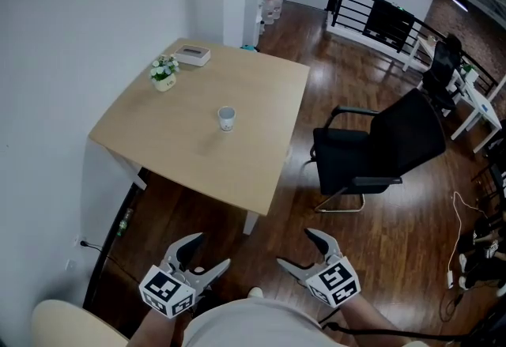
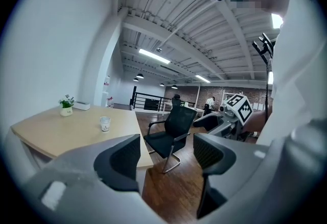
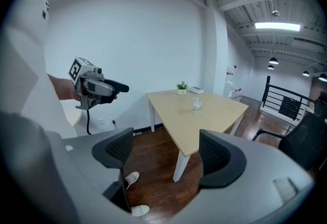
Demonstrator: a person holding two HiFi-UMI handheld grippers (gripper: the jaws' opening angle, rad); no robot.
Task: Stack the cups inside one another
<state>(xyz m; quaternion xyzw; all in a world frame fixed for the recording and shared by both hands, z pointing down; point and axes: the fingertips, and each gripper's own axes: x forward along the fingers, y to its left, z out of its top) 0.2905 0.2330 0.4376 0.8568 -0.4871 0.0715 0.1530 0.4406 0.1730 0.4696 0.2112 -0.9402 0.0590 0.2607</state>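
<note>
A white paper cup (image 1: 227,118) stands upright near the middle of the light wooden table (image 1: 174,148); it also shows small in the left gripper view as the cup (image 2: 104,124) and in the right gripper view as the cup (image 3: 197,104). I see only this one cup spot; whether several are nested there I cannot tell. My left gripper (image 1: 205,255) and right gripper (image 1: 299,250) are held low near my body, well short of the table, both open and empty.
A small potted plant (image 1: 164,73) and a white tissue box (image 1: 192,55) sit at the table's far corner by the wall. A black office chair (image 1: 385,149) stands right of the table on the wooden floor. Railing (image 1: 371,17) and desks lie beyond.
</note>
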